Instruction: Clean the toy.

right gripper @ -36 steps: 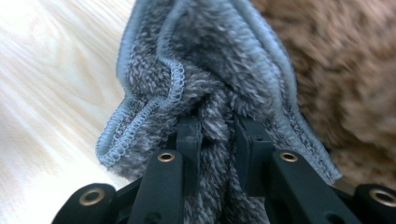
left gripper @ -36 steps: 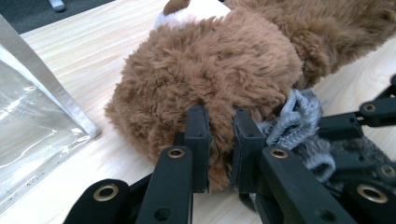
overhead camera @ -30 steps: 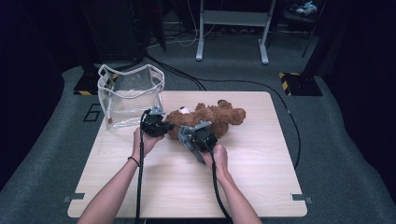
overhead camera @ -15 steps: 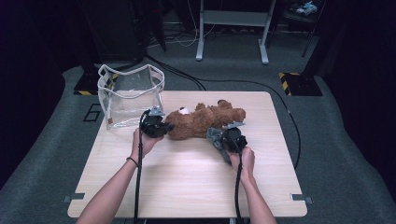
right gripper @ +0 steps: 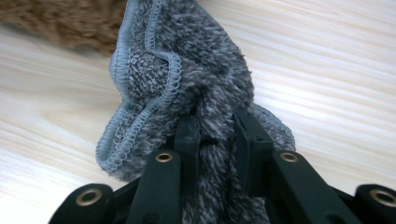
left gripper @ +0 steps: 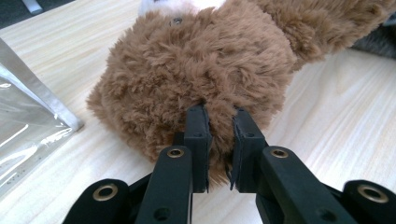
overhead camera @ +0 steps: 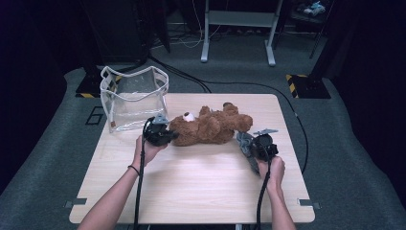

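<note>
A brown teddy bear (overhead camera: 210, 127) lies on its back across the middle of the wooden table (overhead camera: 191, 182). My left gripper (overhead camera: 165, 135) is shut on the fur at the bear's left end; in the left gripper view the jaws pinch a tuft of the bear (left gripper: 201, 70) at my left gripper (left gripper: 219, 116). My right gripper (overhead camera: 249, 143) sits right of the bear, shut on a grey cloth (overhead camera: 245, 146). In the right gripper view the bunched grey cloth (right gripper: 187, 70) with its stitched pale edge rises out of my right gripper (right gripper: 215, 126).
A clear plastic bag (overhead camera: 134, 98) with white trim stands open at the table's back left, just behind my left gripper; its wall (left gripper: 28, 126) shows in the left gripper view. Cables and a metal stand (overhead camera: 239, 28) lie on the floor beyond the table.
My right gripper has moved to the right along the bear with the grey cloth in it, from beside the bear's middle to past its feet. The left gripper and the bear have stayed put.
</note>
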The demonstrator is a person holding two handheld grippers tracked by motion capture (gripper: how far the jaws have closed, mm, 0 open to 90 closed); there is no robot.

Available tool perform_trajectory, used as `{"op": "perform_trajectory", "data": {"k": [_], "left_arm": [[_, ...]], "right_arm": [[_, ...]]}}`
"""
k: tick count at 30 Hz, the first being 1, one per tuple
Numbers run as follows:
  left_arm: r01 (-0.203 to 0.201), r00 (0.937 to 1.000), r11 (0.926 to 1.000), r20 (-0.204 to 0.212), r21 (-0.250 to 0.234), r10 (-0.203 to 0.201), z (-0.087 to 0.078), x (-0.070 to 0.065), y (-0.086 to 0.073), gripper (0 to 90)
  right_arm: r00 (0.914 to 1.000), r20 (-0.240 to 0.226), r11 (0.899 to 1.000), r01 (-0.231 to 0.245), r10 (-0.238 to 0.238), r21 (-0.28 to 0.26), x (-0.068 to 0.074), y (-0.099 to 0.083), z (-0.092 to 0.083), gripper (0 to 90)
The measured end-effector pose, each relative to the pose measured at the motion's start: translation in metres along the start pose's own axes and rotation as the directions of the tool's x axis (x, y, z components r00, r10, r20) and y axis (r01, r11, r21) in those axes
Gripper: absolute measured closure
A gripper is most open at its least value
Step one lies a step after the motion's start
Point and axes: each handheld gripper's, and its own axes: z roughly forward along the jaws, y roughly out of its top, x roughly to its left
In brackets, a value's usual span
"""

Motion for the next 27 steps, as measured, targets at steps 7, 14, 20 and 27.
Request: {"op": "perform_trajectory", "data": {"k": [7,14,20,27], "left_arm": [[-0.019,0.9997,0.9998,0.018,0.006,0.019,0.000,-0.005,-0.008,79.6],[-0.026,0.9992,0.9996,0.031,0.015,0.025,0.000,-0.010,-0.015,79.7],[-0.022,0.9995,0.9997,0.023,0.010,0.022,0.000,-0.014,-0.021,79.5],[0.001,0.9999,1.0000,0.012,-0.008,-0.001,0.001,-0.014,-0.023,77.1]], "right_arm": [[0.9964,0.083,0.999,-0.021,0.018,0.039,-0.025,-0.011,-0.009,72.2],[0.9959,0.083,0.997,-0.041,0.036,0.070,-0.040,-0.017,-0.007,66.9],[0.9974,0.054,0.991,-0.054,0.048,0.125,-0.045,-0.019,0.003,49.0],[0.9974,-0.053,0.996,-0.045,0.049,0.072,-0.049,-0.013,-0.007,16.6]]}}
